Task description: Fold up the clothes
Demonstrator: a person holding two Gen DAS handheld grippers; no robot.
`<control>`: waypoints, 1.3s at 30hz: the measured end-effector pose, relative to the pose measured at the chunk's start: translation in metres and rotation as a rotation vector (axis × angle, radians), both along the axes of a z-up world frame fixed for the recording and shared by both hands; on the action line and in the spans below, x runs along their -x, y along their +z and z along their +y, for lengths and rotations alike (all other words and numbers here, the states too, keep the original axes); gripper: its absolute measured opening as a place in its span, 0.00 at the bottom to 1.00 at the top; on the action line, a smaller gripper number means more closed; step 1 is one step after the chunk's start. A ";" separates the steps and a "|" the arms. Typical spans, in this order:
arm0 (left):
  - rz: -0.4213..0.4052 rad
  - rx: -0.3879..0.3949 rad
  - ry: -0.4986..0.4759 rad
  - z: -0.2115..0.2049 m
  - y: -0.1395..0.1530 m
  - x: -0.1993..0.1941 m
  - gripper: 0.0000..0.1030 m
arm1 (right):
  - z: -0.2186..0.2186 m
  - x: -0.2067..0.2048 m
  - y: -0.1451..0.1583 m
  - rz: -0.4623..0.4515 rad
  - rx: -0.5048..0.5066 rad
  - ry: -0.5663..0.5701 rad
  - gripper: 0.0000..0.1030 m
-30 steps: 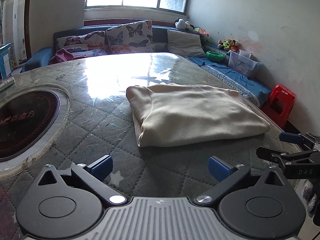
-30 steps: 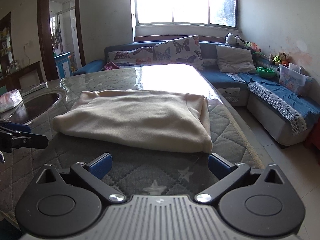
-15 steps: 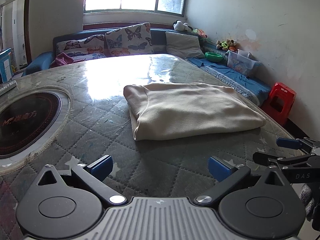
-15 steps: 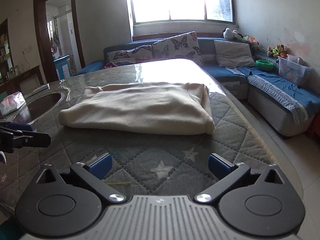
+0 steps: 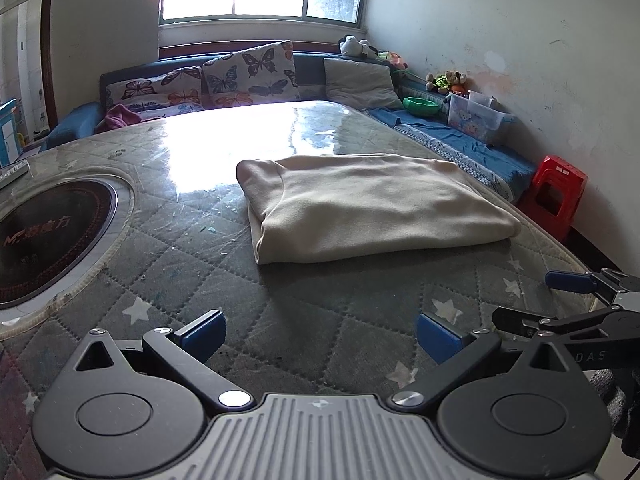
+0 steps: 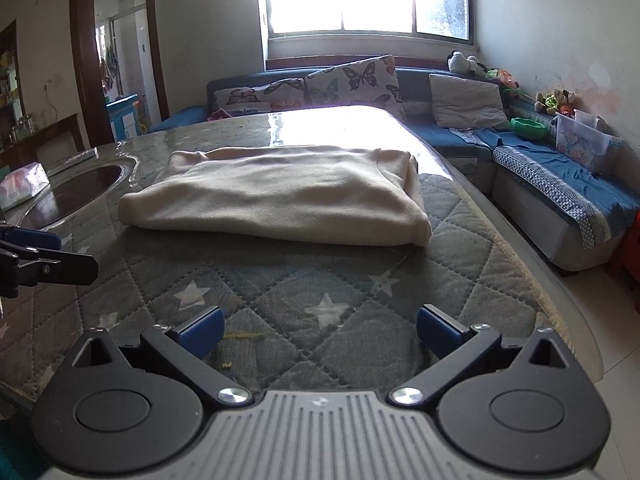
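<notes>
A cream garment (image 5: 368,204) lies folded into a flat rectangle on the quilted grey table (image 5: 192,248). It also shows in the right wrist view (image 6: 280,196). My left gripper (image 5: 320,330) is open and empty, held back from the garment's near edge. My right gripper (image 6: 318,328) is open and empty, also short of the garment. The right gripper shows at the right edge of the left wrist view (image 5: 580,300), and the left gripper at the left edge of the right wrist view (image 6: 36,252).
A round dark inset cooktop (image 5: 48,232) sits in the table to the left. A tissue pack (image 6: 22,186) lies beside it. A blue sofa with butterfly cushions (image 5: 224,80) runs behind and along the right. A red stool (image 5: 554,196) stands by the wall.
Both grippers have drawn back from the folded garment toward the table's near edge; they stay open. The garment has not moved.
</notes>
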State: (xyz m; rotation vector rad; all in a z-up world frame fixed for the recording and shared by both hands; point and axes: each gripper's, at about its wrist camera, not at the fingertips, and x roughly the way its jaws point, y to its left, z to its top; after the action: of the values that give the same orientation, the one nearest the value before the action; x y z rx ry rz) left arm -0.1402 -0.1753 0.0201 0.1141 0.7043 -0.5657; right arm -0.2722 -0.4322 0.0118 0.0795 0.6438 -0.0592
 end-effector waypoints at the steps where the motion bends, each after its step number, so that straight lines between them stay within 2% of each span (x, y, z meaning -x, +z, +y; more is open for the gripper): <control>1: -0.001 -0.003 -0.005 -0.001 0.000 0.001 1.00 | 0.001 0.000 0.000 0.001 0.001 0.000 1.00; 31: -0.005 -0.057 -0.045 -0.016 0.002 0.008 1.00 | 0.005 -0.005 0.004 0.047 0.009 0.005 1.00; 39: -0.003 -0.065 -0.043 -0.019 0.002 0.005 1.00 | 0.008 -0.010 0.009 0.029 0.008 0.017 1.00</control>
State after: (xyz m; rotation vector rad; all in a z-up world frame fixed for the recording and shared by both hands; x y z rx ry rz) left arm -0.1453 -0.1948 0.0219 0.1912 0.7191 -0.5837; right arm -0.2621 -0.4240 0.0213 0.0658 0.6728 -0.0467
